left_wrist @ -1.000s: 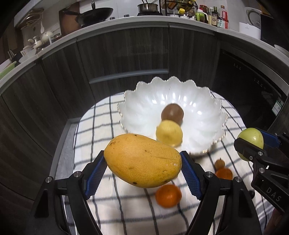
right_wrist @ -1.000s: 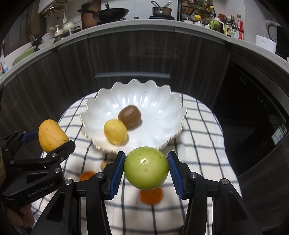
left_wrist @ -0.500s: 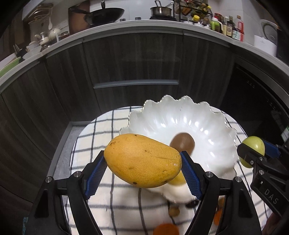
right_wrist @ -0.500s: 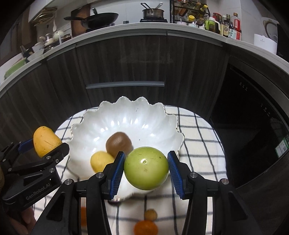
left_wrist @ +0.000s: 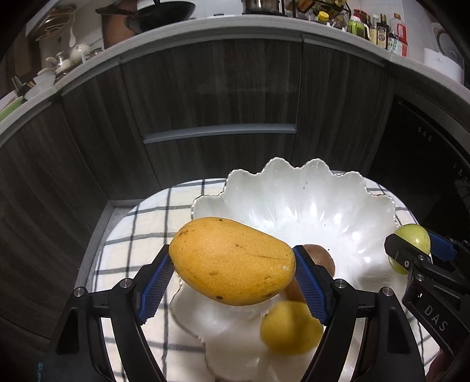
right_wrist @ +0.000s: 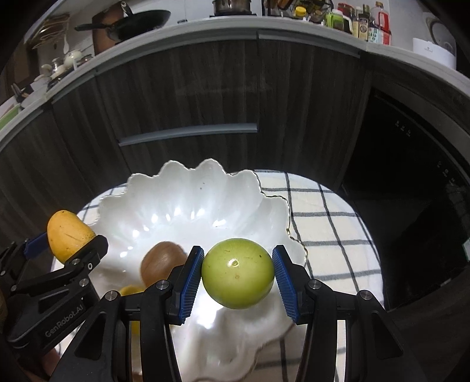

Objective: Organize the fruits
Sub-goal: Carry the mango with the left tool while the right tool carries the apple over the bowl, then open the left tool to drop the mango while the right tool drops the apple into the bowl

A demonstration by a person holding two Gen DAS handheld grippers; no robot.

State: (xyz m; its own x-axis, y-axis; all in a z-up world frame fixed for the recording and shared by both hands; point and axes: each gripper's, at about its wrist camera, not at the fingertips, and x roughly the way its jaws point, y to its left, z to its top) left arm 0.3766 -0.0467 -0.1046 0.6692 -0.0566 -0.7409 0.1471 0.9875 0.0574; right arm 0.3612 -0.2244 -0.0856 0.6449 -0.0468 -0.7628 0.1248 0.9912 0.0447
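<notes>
My left gripper (left_wrist: 232, 279) is shut on a yellow mango (left_wrist: 232, 260) and holds it over the left rim of the white scalloped bowl (left_wrist: 308, 188). My right gripper (right_wrist: 238, 277) is shut on a green apple (right_wrist: 238, 276) over the bowl's (right_wrist: 182, 182) right part. In the bowl lie a brown kiwi (left_wrist: 321, 258) and a yellow lemon (left_wrist: 289, 327). The kiwi also shows in the right wrist view (right_wrist: 161, 261), with the lemon (right_wrist: 130, 291) mostly hidden. The mango (right_wrist: 69, 235) and the apple (left_wrist: 411, 245) each show in the other view.
The bowl stands on a checked cloth (right_wrist: 332, 223) over a small round table. Dark cabinet fronts (left_wrist: 220, 102) curve behind it. A counter above holds a wok (left_wrist: 164, 14), pots and bottles. A dark appliance front (right_wrist: 411, 176) is at the right.
Both grippers have moved forward over the bowl with their fruit. The small orange fruits on the cloth have dropped out of view below.
</notes>
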